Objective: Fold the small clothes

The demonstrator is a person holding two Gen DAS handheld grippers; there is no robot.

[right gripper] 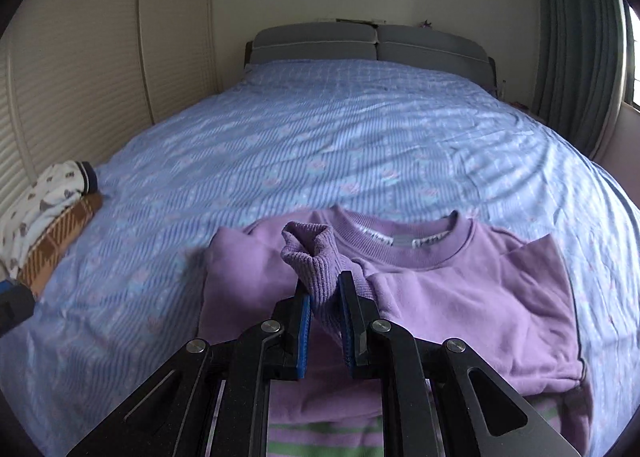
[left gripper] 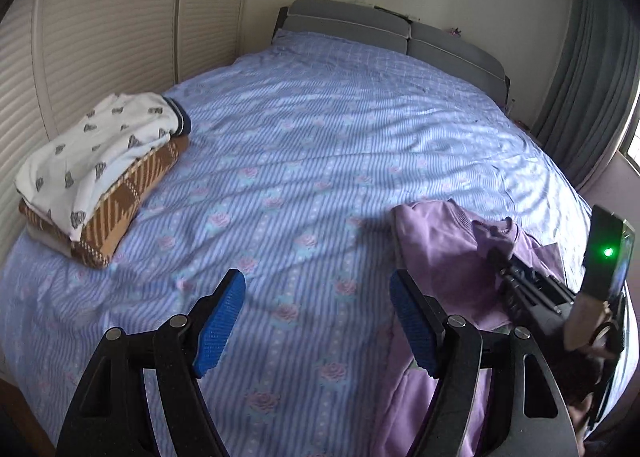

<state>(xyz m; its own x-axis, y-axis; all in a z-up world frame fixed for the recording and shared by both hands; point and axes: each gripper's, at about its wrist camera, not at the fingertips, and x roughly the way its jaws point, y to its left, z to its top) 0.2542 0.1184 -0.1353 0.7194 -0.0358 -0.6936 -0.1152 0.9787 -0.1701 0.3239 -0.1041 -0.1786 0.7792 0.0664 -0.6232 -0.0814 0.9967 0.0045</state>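
Observation:
A lilac sweatshirt (right gripper: 472,297) lies on the blue bedspread (right gripper: 320,137), neck toward the headboard. My right gripper (right gripper: 325,289) is shut on its ribbed sleeve cuff (right gripper: 310,253) and holds the cuff up over the chest. In the left wrist view the sweatshirt (left gripper: 436,253) lies at the right, with the right gripper (left gripper: 500,257) pinching the cuff. My left gripper (left gripper: 318,297) is open and empty above the bedspread, just left of the sweatshirt.
A stack of folded clothes (left gripper: 96,177) sits at the bed's left edge by the louvred wardrobe doors (left gripper: 80,57); it also shows in the right wrist view (right gripper: 44,217). A grey headboard (right gripper: 368,45) is at the far end. Grey curtains (left gripper: 584,97) hang at the right.

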